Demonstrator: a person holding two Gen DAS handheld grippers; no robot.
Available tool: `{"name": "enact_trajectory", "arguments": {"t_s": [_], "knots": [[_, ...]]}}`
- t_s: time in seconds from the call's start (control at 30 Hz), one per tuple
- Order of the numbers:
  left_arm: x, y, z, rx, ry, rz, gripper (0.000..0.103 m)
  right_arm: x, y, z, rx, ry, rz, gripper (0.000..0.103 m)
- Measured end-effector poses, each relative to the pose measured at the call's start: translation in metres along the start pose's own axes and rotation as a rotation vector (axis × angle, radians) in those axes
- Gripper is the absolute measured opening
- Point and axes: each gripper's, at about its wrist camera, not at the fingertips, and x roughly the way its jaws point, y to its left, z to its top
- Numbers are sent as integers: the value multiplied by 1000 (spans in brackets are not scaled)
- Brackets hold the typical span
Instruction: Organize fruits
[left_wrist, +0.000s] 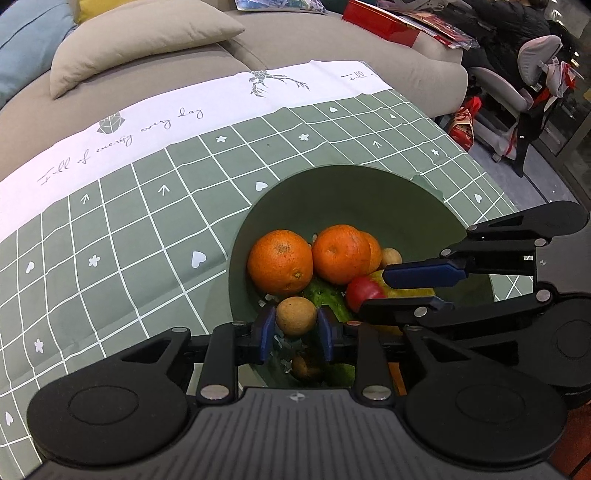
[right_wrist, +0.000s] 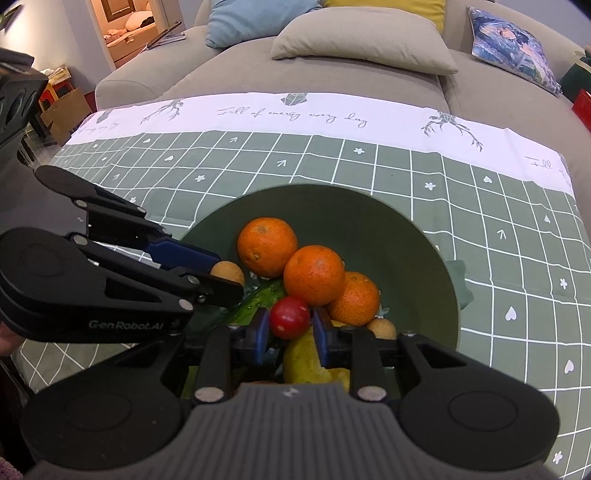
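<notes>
Two grippers reach down into one green bowl (right_wrist: 424, 254) that stands on a checked cloth (right_wrist: 480, 206) before a sofa (right_wrist: 332, 77). Beyond the right gripper (right_wrist: 289, 328) three oranges (right_wrist: 314, 275) lie heaped in the bowl, touching one another. Under this gripper's fingers lies a yellow pear (right_wrist: 306, 362), and to its left, deep in the bowl, a green cucumber (right_wrist: 258, 299). Its blue pads (right_wrist: 263, 328) are closed on a small red fruit (right_wrist: 289, 318), one pad against each side of it. The left gripper (left_wrist: 296, 325), entering from the other's left, has its pads (left_wrist: 269, 325) at the two sides of a small brown fruit (left_wrist: 296, 316); whether they press on it cannot be told. A second brown fruit (right_wrist: 382, 328) sits just right of the right gripper, beside the lowest orange.
</notes>
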Motion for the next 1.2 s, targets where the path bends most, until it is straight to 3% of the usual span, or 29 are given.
{"name": "enact_trajectory", "arguments": {"t_s": [0.3, 0.33, 0.4, 0.57, 0.6, 0.67, 0.93, 1.0, 1.1, 1.2], "knots": [[-27, 0, -1, 2, -47, 2, 43, -23, 8, 6, -5, -34, -26, 24], [-32, -1, -1, 2, -59, 2, 43, -28, 9, 7, -4, -41, -30, 25], [-46, -2, -1, 4, -87, 10, 43, -39, 12, 10, 3, -60, -39, 38], [-90, -4, -5, -12, -183, 53, 49, -74, 18, 15, 31, -113, -58, 41], [-102, -4, -7, -18, -209, 72, 51, -81, 21, 16, 35, -125, -65, 47], [-125, -5, -15, -28, -262, 109, 52, -100, 26, 16, 42, -164, -82, 61], [-205, -9, -71, -37, -402, 228, 75, -158, 56, 1, 85, -264, -91, 69], [-220, -11, -87, -36, -439, 250, 80, -173, 65, -7, 100, -288, -91, 80], [-237, -11, -105, -41, -498, 273, 88, -187, 78, -18, 112, -316, -91, 82], [-239, -9, -115, -63, -508, 269, 89, -191, 88, -25, 127, -313, -89, 82]]}}
